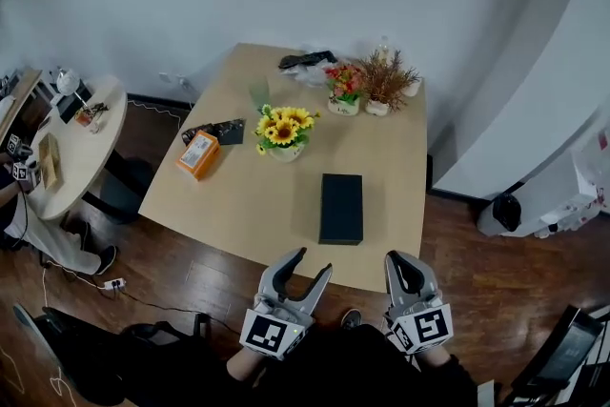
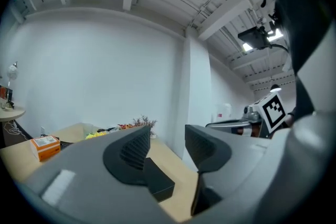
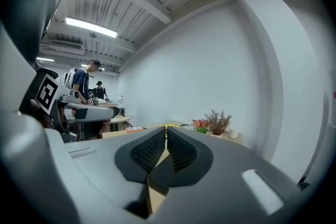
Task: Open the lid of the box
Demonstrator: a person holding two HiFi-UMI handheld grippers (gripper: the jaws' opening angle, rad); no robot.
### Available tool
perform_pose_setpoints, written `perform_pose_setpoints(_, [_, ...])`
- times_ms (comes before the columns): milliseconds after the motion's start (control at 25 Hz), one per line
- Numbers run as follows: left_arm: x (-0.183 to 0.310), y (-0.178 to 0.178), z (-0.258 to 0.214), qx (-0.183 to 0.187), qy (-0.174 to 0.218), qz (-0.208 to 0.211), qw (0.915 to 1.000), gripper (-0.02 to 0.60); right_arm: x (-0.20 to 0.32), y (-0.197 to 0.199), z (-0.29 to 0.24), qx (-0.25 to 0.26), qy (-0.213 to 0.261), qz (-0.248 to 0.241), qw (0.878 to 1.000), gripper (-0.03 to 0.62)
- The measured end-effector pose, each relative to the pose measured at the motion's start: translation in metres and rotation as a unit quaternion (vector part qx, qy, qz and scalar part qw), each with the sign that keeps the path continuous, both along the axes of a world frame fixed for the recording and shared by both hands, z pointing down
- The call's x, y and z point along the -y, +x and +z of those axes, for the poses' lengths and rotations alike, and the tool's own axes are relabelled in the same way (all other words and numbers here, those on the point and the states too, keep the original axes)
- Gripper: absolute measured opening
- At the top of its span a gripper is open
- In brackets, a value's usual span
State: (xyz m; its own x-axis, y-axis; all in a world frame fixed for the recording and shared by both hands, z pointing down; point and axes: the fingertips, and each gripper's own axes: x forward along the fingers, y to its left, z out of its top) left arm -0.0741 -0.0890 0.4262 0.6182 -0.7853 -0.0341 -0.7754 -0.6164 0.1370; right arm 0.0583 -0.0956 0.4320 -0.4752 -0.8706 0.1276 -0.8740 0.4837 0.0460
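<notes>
A flat black box [image 1: 341, 208] with its lid down lies on the wooden table [image 1: 391, 167], near the front edge; its corner [image 2: 157, 182] shows between the jaws in the left gripper view. My left gripper [image 1: 315, 263] hovers in front of the table edge, below and left of the box, open with nothing between its fingers. My right gripper [image 1: 404, 266] sits just right of it, at the table's front edge, shut and empty. Both stand apart from the box.
Yellow sunflowers in a pot [image 1: 284, 131] stand behind the box. An orange pack [image 1: 198, 153] and a dark pouch [image 1: 215, 132] lie at the left. Two more plants [image 1: 367, 87] and a black bundle [image 1: 307, 61] sit at the far edge. A round side table [image 1: 71, 152] is left.
</notes>
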Motion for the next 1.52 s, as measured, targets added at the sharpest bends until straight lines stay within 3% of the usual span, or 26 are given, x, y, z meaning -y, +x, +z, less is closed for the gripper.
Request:
perform_pose_setpoints(120, [0.024,-0.007,0.010,0.005,-0.019,-0.024,0.9995,0.201,0.029,0.000,0.005,0.012,-0.007,-0.008,1.000,0.034])
perform_pose_setpoints(280, [0.033,0.000,-0.007,0.012,0.003,-0.045,0.9989,0.199,0.056,0.003,-0.001,0.021,0.001,-0.028,0.999,0.141])
perform_pose_setpoints(600, [0.061,0.022,0.055,0.096,-0.057,-0.006,0.9937,0.198,0.087,0.017,0.012,0.026,-0.005,-0.044,0.999,0.146])
perform_pose_setpoints(880, [0.090,0.038,0.161,0.217,-0.105,0.049,0.9692,0.198,0.106,0.018,0.108,-0.018,-0.095,-0.060,0.993,0.156])
perform_pose_setpoints(960, [0.095,0.038,0.186,0.229,-0.116,0.058,0.9647,0.214,0.107,0.010,0.139,-0.035,-0.128,-0.075,0.988,0.177])
perform_pose_setpoints(1040, [0.094,0.039,0.209,0.239,-0.125,0.072,0.9602,0.308,0.102,0.002,0.169,-0.058,-0.156,-0.091,0.982,0.186])
perform_pose_setpoints(1120, [0.091,0.038,0.230,0.252,-0.143,0.080,0.9537,0.332,0.096,-0.003,0.197,-0.085,-0.179,-0.101,0.975,0.197])
perform_pose_setpoints(1320, [0.096,0.038,0.259,0.284,-0.169,0.092,0.9394,0.333,0.092,-0.003,0.249,-0.120,-0.220,-0.103,0.963,0.295])
perform_pose_setpoints(1520, [0.099,0.046,0.279,0.306,-0.181,0.111,0.9280,0.328,0.093,-0.005,0.270,-0.138,-0.235,-0.107,0.956,0.302])
